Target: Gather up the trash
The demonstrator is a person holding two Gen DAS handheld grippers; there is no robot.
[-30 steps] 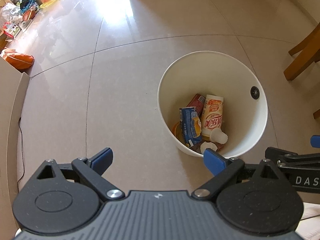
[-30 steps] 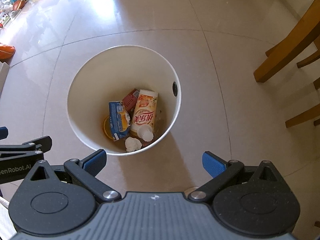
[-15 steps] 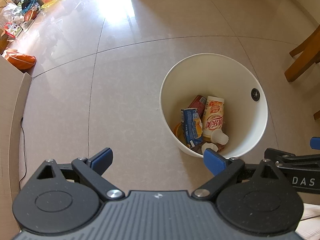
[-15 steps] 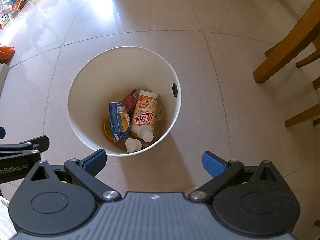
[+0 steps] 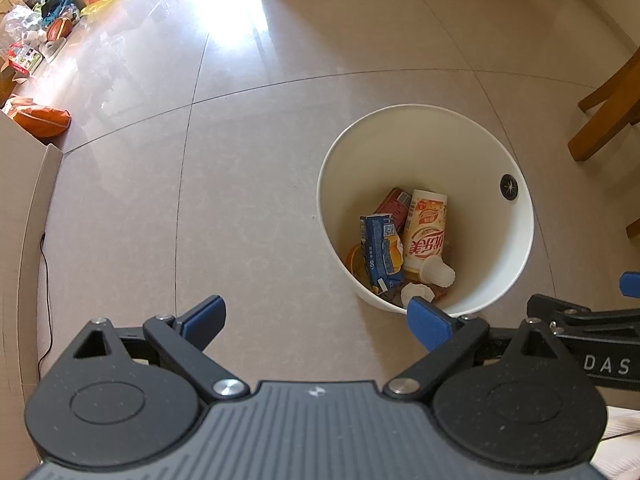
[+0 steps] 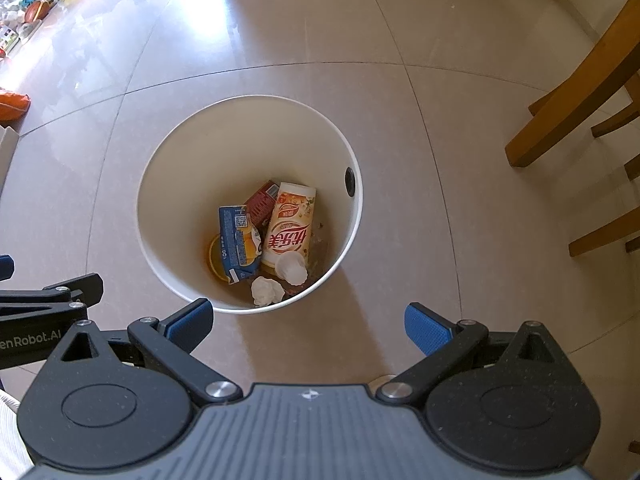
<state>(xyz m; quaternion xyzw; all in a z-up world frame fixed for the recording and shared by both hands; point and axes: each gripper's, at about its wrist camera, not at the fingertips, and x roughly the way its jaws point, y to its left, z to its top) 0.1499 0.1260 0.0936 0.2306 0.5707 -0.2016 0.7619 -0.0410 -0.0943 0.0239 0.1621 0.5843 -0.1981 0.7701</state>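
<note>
Both the left gripper (image 5: pixel 316 316) and right gripper (image 6: pixel 306 320) hung released and empty above the white bin (image 6: pixel 160 176), where a milk-tea cup (image 6: pixel 288 226), blue carton (image 6: pixel 236 244) and crumpled tissue (image 6: pixel 266 291) lay; the nearby floor (image 6: pixel 400 120) showed no trash, suggesting collection was nearly done.

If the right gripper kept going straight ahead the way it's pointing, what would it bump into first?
Probably the near rim of the white bin, or bare floor beside it. The right gripper is open and empty; depth is hard to judge.
</note>
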